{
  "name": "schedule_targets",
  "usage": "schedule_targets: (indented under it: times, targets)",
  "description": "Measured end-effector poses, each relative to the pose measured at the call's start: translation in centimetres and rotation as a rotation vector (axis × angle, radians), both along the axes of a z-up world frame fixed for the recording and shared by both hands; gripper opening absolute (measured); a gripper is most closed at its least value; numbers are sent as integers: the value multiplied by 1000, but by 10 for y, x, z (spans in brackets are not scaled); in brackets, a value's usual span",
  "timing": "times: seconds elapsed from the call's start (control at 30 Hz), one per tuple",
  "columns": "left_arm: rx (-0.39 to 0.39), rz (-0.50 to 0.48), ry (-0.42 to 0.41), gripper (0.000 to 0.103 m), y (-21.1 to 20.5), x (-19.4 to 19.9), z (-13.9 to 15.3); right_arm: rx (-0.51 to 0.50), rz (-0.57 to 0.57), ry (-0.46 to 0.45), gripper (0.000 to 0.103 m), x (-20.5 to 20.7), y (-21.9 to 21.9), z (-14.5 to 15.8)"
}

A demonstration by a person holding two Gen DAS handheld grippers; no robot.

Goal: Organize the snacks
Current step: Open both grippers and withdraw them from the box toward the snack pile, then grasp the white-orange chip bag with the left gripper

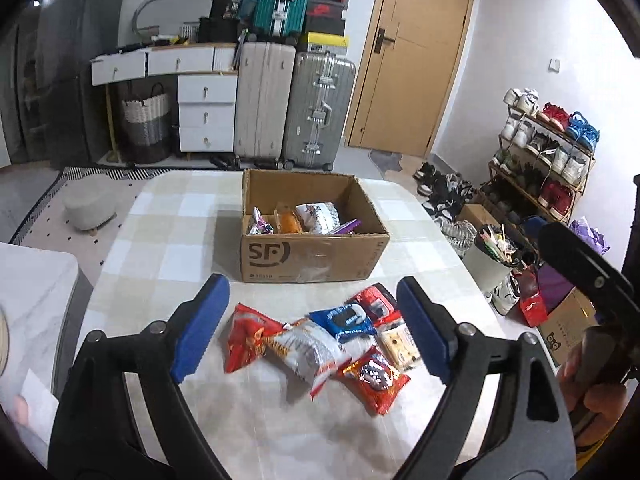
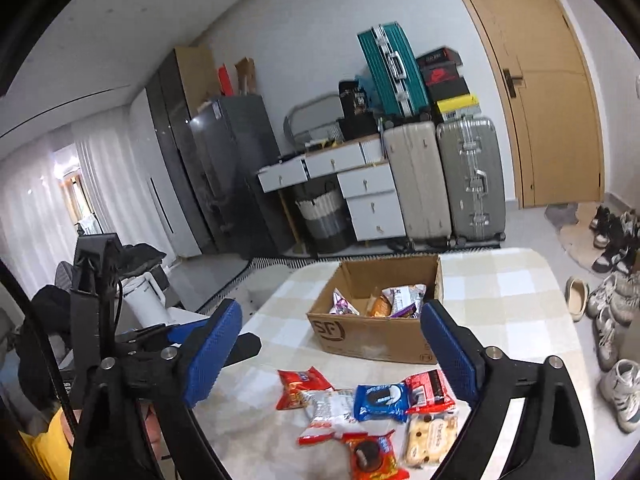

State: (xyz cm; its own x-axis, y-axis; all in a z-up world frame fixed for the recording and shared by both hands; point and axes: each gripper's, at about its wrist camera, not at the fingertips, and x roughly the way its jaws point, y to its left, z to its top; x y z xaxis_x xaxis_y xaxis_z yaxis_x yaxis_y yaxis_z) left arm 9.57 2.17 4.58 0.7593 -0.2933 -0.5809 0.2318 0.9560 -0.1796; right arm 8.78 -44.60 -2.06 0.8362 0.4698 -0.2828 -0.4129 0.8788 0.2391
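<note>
Both tools stand apart and empty — the left tool at lower centre of its view, the right tool likewise. The cardboard box sits mid-frame on the tabletop with several snacks inside. A cluster of loose snack packets lies in front of it. Judged step: between placements — next, descend on one packet, close, carry to the box.

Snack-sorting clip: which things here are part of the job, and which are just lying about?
Job: cardboard box already holding some snacks; loose snack packets on the table; both hand-held grippers, left and right, open and empty.

Lying about: suitcases, shoe rack, drawers, kettle.
</note>
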Motion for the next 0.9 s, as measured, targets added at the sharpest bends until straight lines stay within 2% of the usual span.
schedule_targets:
  times: [0.1,0.17,0.33,0.57,0.8,0.9]
  targets:
    - [4,8,-49,89,7,-30,2,-12,-10,-39,98,-27,-1,0]
    - [3,3,-59,102,10,-44,0,-22,-25,-49,99,-45,-5,-7]
    - [9,-15,-105,103,13,-71,-13,-32,-59,-21,100,-58,-14,-33]
    - [16,-1,-36,103,17,-80,-57,-40,-86,21,100,-67,-21,-79]
    - [16,6,47,103,20,-51,-93,-116,-66,40,100,-59,-7,-112]
    - [22,4,69,103,17,-40,-105,-93,-60,79,100,-48,-9,-122]
